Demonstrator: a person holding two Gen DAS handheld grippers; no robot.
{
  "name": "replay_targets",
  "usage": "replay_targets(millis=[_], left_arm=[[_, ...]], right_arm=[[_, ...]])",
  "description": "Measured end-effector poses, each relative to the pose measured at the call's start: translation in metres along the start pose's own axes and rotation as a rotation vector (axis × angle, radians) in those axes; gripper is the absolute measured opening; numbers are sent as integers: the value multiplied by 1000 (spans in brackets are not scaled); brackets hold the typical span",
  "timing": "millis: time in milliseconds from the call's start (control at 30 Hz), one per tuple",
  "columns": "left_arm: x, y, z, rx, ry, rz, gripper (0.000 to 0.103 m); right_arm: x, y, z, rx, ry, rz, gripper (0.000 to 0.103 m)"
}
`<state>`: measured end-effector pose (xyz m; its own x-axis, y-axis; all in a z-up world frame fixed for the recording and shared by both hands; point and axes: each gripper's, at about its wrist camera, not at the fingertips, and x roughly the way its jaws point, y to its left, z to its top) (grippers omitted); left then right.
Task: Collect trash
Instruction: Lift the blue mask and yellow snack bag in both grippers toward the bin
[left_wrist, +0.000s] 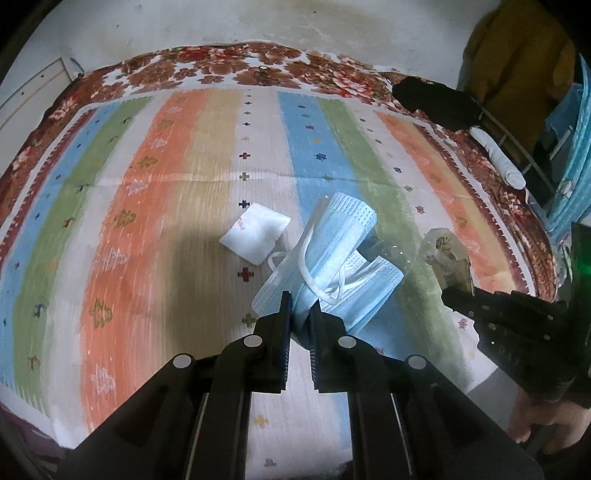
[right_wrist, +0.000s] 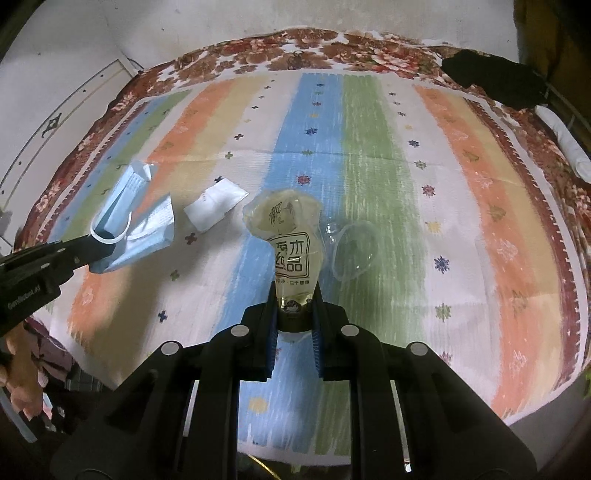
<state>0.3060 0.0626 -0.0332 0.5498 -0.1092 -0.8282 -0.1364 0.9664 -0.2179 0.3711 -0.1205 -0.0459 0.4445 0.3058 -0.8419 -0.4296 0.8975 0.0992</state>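
Note:
My left gripper (left_wrist: 300, 304) is shut on a blue face mask (left_wrist: 332, 258) and holds it above the striped cloth (left_wrist: 147, 221); it also shows in the right wrist view (right_wrist: 136, 225). My right gripper (right_wrist: 295, 295) is shut on a crumpled clear plastic wrapper with black printing (right_wrist: 290, 236), held above the cloth; the wrapper shows in the left wrist view (left_wrist: 447, 254). A white tissue packet (left_wrist: 255, 234) lies on the cloth, seen also in the right wrist view (right_wrist: 214, 206). A clear plastic lid (right_wrist: 352, 251) lies right of the wrapper.
The striped cloth covers a table with a floral red cover (left_wrist: 240, 70) against a white wall. A black object (left_wrist: 436, 99) and a white roll (left_wrist: 498, 155) lie at the far right edge. A blue bag (left_wrist: 572, 166) hangs at right.

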Motion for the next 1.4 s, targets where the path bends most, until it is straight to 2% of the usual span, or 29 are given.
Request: replay_targets(millis=[167, 567, 800, 1033, 1400], left_arm=[[-9, 5, -9, -57, 23, 1, 8], [-38, 0, -28, -53, -2, -16, 8], [-64, -8, -43, -28, -35, -60, 8], [-89, -4, -60, -51, -67, -112, 8], [-120, -13, -98, -29, -111, -189, 8]], right_arm=[[-20, 3, -10, -1, -24, 11, 14], [-53, 15, -35, -19, -51, 47, 14], [-75, 23, -53, -21, -69, 59, 14], [-102, 18, -71, 18, -113, 99, 14], [-138, 20, -116, 27, -165, 126, 14]])
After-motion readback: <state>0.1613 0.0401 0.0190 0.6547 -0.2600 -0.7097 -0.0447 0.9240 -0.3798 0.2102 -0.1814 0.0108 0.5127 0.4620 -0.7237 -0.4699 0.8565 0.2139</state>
